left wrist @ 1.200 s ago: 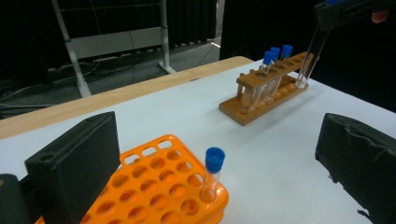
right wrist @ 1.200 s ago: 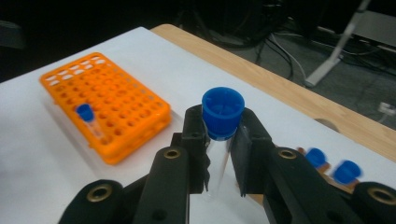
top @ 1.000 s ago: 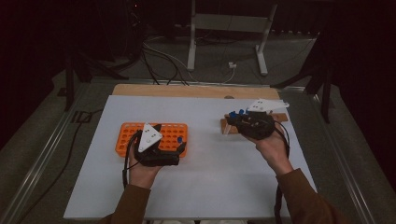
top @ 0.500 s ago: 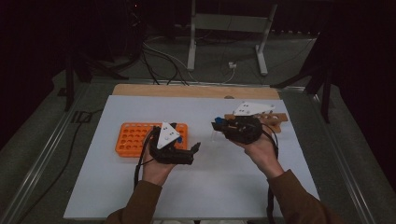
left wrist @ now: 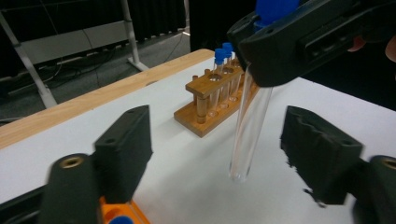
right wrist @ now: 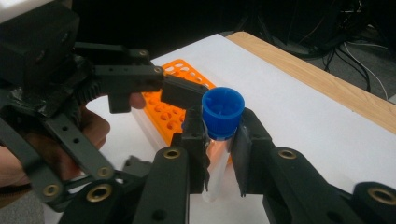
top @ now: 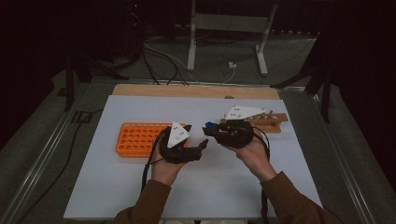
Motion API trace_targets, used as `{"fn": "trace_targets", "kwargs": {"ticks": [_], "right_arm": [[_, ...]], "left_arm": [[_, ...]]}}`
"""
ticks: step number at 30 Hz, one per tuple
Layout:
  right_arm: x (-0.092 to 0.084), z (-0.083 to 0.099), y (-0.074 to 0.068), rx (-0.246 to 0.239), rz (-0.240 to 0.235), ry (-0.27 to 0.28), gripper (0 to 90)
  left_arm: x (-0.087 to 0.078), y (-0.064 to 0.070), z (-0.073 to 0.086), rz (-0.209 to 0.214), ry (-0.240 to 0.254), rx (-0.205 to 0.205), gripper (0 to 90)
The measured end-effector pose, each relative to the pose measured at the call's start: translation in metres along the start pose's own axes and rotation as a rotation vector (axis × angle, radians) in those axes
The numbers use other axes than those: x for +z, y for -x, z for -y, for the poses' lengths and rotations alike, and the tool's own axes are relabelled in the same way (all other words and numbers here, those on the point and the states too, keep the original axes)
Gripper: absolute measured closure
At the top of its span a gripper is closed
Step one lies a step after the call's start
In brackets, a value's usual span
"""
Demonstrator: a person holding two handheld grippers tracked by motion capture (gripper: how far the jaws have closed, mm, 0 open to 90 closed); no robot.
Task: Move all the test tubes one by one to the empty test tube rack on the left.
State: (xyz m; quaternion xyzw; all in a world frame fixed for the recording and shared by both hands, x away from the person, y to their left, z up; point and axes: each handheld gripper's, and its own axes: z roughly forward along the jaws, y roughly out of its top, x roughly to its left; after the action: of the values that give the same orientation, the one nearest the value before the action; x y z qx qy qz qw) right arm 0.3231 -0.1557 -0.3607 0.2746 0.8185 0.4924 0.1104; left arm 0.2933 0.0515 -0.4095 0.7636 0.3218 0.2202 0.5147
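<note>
The right claw (right wrist: 219,140) is gripping a clear test tube (left wrist: 250,130) just under its blue cap (right wrist: 223,112), so the glass body is hanging free below the pads. Held by the neck like this, the tube is offering its bare length to the other hand, which reads as a hand-over in mid-air between the two racks.

The left claw (left wrist: 233,154) is standing part-way open, its jaws having just been closing in, with the tube between them but not yet touched: in the left gripper view a clear gap is showing on either side of the glass. The tube's rounded bottom is hanging above the white counter (top: 140,186), not resting on it.

Relative to the tube, the wooden rack (left wrist: 212,105) with its two capped tubes is lying behind, toward the far edge. The orange rack (top: 137,139) is sitting on the left claw's side of the tube, close under that hand, probably where the tube is meant to go.
</note>
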Motion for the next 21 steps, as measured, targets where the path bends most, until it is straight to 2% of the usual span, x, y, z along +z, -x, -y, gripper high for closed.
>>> {"fn": "trace_targets", "kwargs": {"ticks": [5,9,17,21], "right_arm": [[0.0008,-0.0008,-0.0034,-0.007,-0.009,0.005,76.5],[0.0019,-0.0007,-0.0061,-0.005,-0.013,0.007,76.4],[0.0041,0.0001,-0.0061,0.008,-0.027,0.006,76.4],[0.0044,0.0003,-0.0053,0.016,-0.031,0.01,76.4]], "left_arm": [[0.0021,0.0021,-0.0004,-0.002,0.001,0.002,41.4],[0.0024,0.0032,0.0,0.023,0.013,0.01,51.4],[0.0029,0.004,-0.0001,0.051,0.027,0.007,64.7],[0.0028,0.0042,-0.0002,0.054,0.032,0.012,68.1]]}}
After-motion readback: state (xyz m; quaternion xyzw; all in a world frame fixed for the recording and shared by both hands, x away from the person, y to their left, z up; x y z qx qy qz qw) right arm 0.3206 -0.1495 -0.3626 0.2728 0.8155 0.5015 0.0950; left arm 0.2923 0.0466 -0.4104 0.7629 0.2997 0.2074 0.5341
